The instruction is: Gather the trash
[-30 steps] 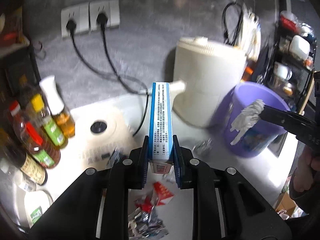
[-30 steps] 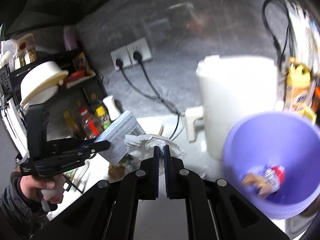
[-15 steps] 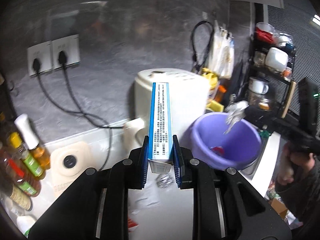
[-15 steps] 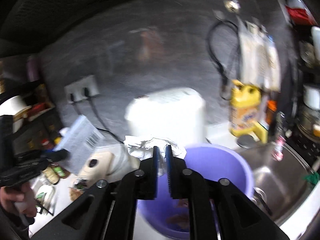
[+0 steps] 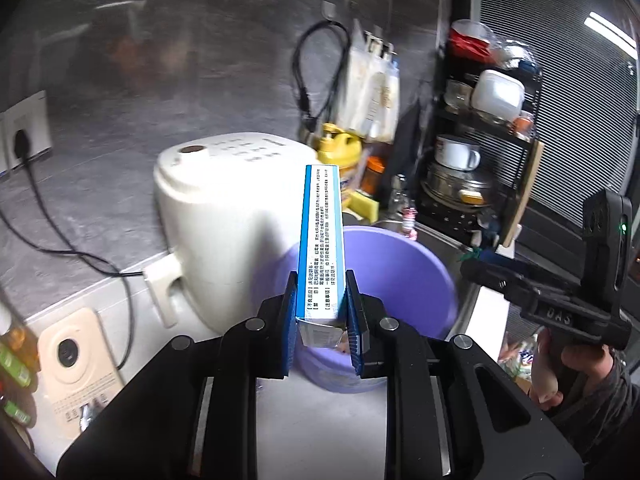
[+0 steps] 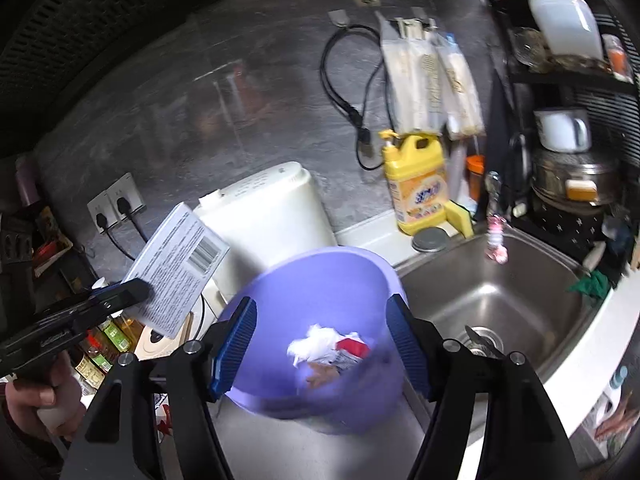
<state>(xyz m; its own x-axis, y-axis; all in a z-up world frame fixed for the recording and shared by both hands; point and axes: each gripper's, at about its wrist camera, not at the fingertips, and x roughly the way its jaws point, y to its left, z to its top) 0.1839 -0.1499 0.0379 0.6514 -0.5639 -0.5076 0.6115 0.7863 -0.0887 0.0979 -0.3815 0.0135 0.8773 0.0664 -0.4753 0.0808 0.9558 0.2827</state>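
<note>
My left gripper [image 5: 321,312] is shut on a blue and white carton box [image 5: 323,240] and holds it upright just in front of the purple bucket [image 5: 404,276]. In the right wrist view the box [image 6: 176,272] hangs to the left of the bucket [image 6: 320,280]. My right gripper [image 6: 320,344] is open and empty above the bucket's mouth. Crumpled white tissue [image 6: 316,344] and a red wrapper [image 6: 354,348] lie inside the bucket.
A white appliance [image 5: 224,216] stands behind the bucket on the counter. A steel sink [image 6: 492,304] lies to the right, with a yellow detergent bottle [image 6: 418,184] behind it. Sauce bottles [image 6: 112,340] stand at the left. A dish rack [image 5: 480,152] fills the right wall.
My right gripper opened and the white tissue dropped into the bucket. My left gripper carried the box right, up to the bucket.
</note>
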